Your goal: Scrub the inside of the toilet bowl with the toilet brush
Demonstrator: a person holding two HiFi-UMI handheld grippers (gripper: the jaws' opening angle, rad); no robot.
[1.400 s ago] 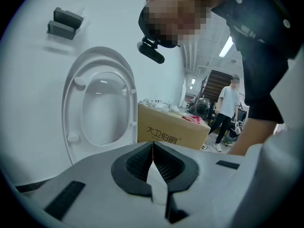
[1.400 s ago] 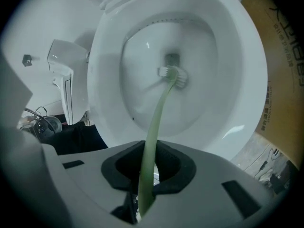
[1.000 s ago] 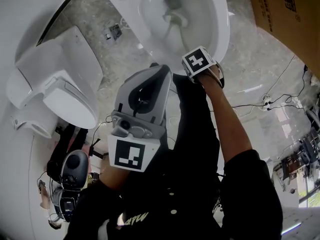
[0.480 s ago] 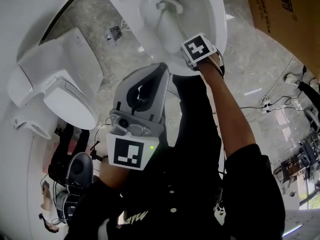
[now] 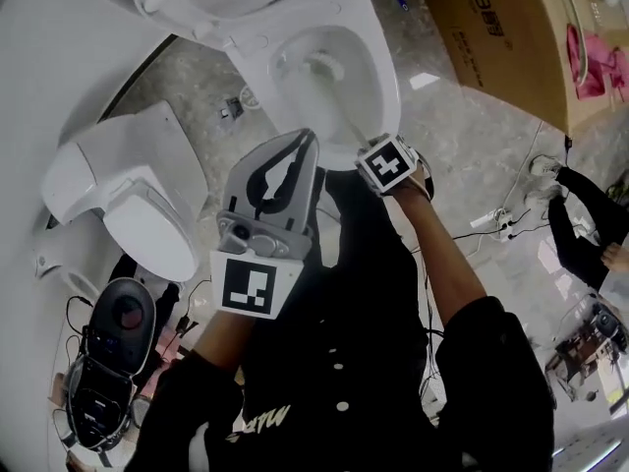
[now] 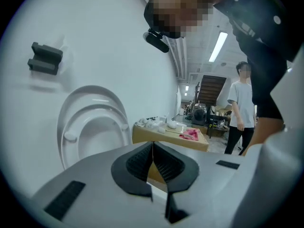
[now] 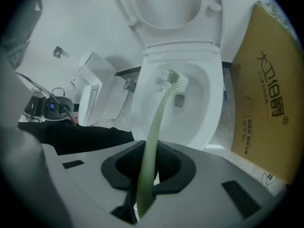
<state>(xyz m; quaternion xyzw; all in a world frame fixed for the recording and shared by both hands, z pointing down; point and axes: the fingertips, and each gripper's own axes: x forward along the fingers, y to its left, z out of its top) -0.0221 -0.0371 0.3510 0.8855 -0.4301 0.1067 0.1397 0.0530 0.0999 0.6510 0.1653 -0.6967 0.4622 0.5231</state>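
The white toilet bowl (image 5: 381, 85) stands open at the top of the head view, its lid and seat (image 7: 166, 4) raised against the wall. A pale green toilet brush (image 7: 175, 81) reaches into the bowl (image 7: 216, 96), its bristle head (image 5: 320, 64) against the back inner wall above the drain. My right gripper (image 5: 373, 147) sits at the bowl's front rim, shut on the brush handle, which runs up between its jaws (image 7: 151, 165). My left gripper (image 5: 309, 138) hovers beside it, left of the bowl's front, shut (image 6: 153, 148) with nothing in it.
A second toilet (image 5: 138, 195) with its lid down stands to the left. A large cardboard box (image 5: 501, 28) stands right of the bowl. Black gear (image 5: 113, 332) and cables (image 5: 501, 214) lie on the floor. A person (image 6: 242, 108) stands farther off on the right.
The brush head swept from the middle of the bowl to its back wall. The head view pulled back and now shows more floor. My left gripper stayed shut beside the bowl.
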